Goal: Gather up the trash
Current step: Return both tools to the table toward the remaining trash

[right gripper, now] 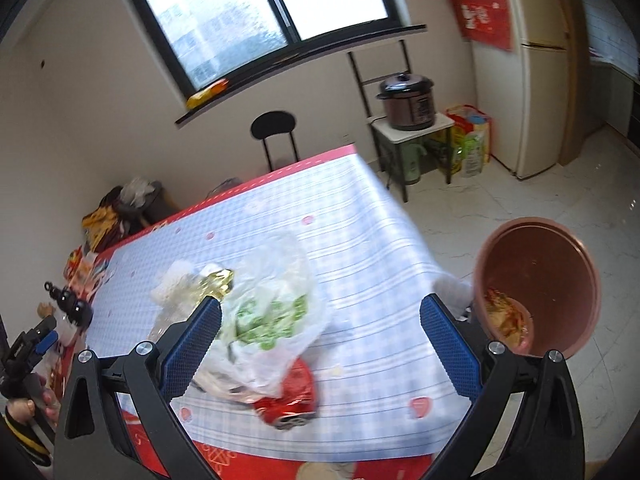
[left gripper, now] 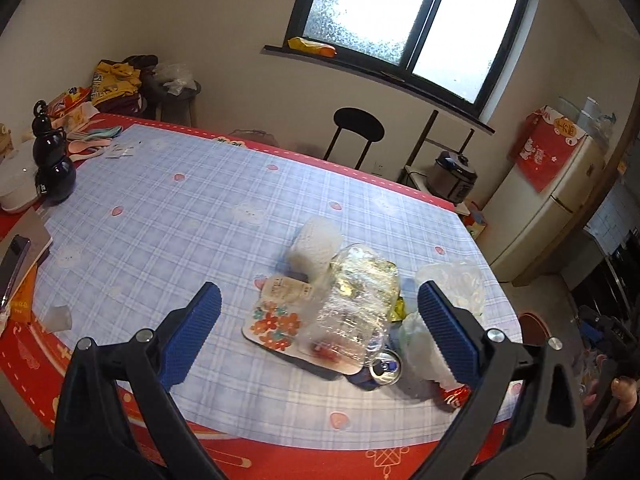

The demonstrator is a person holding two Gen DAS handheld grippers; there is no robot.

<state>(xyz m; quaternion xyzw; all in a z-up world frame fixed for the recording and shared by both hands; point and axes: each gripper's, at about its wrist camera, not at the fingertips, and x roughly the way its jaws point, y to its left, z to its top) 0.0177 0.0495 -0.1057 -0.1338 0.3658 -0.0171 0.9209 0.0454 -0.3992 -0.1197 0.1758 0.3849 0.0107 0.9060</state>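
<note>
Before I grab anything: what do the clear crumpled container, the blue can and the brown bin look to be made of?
Clear crumpled container: thin transparent plastic, glossy, with creases and glare. Blue can: likely aluminium, given its shiny silver top with a pull tab. Brown bin: looks like smooth moulded plastic, matte to semi-gloss with a rolled rim; the blur leaves the finish uncertain.

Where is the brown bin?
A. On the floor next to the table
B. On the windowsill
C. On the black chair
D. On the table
A: the right wrist view shows the bin standing on the pale floor tiles, just off the table edge, with some scraps in its bottom.
</note>
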